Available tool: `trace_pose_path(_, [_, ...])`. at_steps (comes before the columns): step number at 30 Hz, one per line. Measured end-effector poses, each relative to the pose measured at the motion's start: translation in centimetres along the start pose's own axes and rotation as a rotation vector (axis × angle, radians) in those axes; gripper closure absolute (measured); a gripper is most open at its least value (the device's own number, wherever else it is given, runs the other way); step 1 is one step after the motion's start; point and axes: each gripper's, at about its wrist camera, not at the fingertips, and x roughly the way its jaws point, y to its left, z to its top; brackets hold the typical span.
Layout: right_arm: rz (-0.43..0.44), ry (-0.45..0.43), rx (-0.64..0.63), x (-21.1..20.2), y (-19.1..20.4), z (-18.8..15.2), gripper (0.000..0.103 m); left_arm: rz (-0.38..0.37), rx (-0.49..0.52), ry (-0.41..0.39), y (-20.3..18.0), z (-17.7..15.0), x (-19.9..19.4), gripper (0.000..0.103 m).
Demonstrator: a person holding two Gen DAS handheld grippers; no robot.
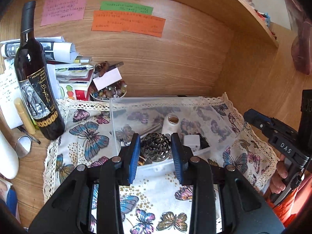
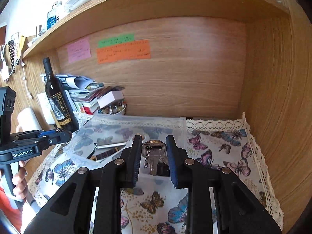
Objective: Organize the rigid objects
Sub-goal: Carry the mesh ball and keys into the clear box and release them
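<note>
Your left gripper (image 1: 155, 152) is clamped on a filigree metal ball (image 1: 155, 149) over the clear box (image 1: 117, 117). Your right gripper (image 2: 154, 156), marked "DAS", pinches a bunch of keys (image 2: 154, 152) above it. The left handle reads "GenRobot.AI".

A tall dark wine bottle (image 1: 37, 81) is standing upright at the left of the wooden worktop (image 1: 29, 179). Behind it, a messy pile of books and papers (image 1: 66, 66) is lying near a small bowl of colored beads (image 1: 109, 92). A butterfly cloth (image 1: 156, 200) with lace edges is covering the middle. Pink (image 1: 63, 7), green (image 1: 125, 7) and orange (image 1: 127, 23) notes are sticking to the back wall.
</note>
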Motion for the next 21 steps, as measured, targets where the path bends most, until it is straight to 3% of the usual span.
trace_pose_path(6, [-0.009, 0.027, -0.011, 2.3, -0.4, 0.9, 0.08, 0.027, 0.006, 0.028, 0.5, 0.8, 2.3, 0.071])
trace_pose_path(14, [0.025, 0.135, -0.051, 6.3, 0.1, 0.1, 0.08, 0.043, 0.004, 0.118, 0.6, 0.5, 6.3, 0.071])
trace_pose_path(21, [0.01, 0.22, -0.092, 8.7, 0.8, -1.3, 0.08, 0.064, 0.033, 0.151, -0.3, 0.0, 8.1, 0.071])
